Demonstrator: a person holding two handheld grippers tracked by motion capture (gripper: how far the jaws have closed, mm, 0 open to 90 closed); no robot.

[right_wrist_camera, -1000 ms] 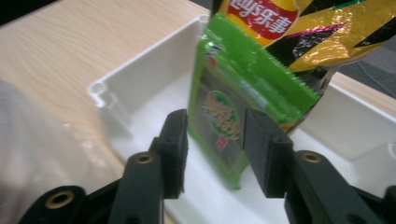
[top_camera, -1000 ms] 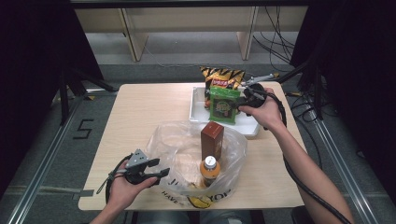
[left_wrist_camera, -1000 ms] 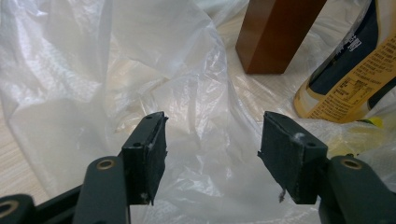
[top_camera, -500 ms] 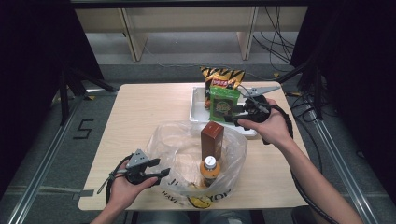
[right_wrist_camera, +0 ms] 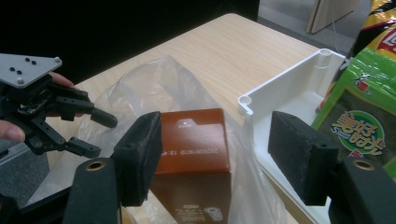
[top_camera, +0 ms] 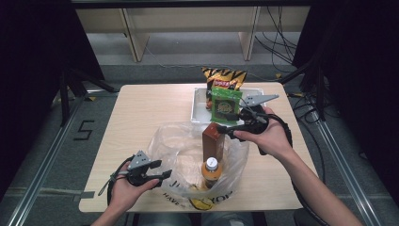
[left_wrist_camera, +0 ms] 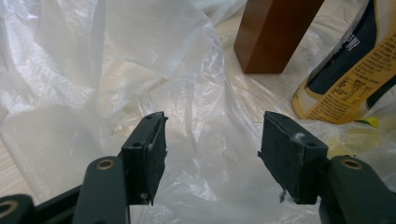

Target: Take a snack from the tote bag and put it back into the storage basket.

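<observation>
We see the brown box (top_camera: 212,141) standing upright inside the clear bag (top_camera: 181,150) at the middle of the table (top_camera: 150,108). In the right gripper view the box (right_wrist_camera: 194,140) sits between and beyond the two black jaws, its top face turned towards us. The pads do not touch it.

The right gripper (top_camera: 235,128) hangs just at 3 o'clock of the box top in the high view, held by a hand (top_camera: 266,136) that comes in from 5 o'clock. Its jaws have just been opening and stand wide apart, with nothing clamped between them.

At 6 o'clock of the box, also in the bag, stands a bottle (top_camera: 211,172) with a white cap and orange contents. In the left gripper view we see the box (left_wrist_camera: 275,32) at 1 o'clock and a yellow label (left_wrist_camera: 348,79) at 3 o'clock, both behind bag film.

The left gripper (top_camera: 160,175) rests at 8 o'clock of the box, at the bag's near-left edge. Its jaws are apart, and loose film (left_wrist_camera: 205,154) lies between them without being pinched. We also find this gripper (right_wrist_camera: 88,130) at 9 o'clock in the right gripper view, with its grey plate on top.

At 12 to 1 o'clock of the box lies a white tray (top_camera: 200,106). A green packet (top_camera: 225,106) leans in it, and an orange snack bag (top_camera: 225,77) stands behind that. In the right gripper view the tray (right_wrist_camera: 285,88) is at 2 o'clock and the green packet (right_wrist_camera: 364,112) at 3 o'clock.
</observation>
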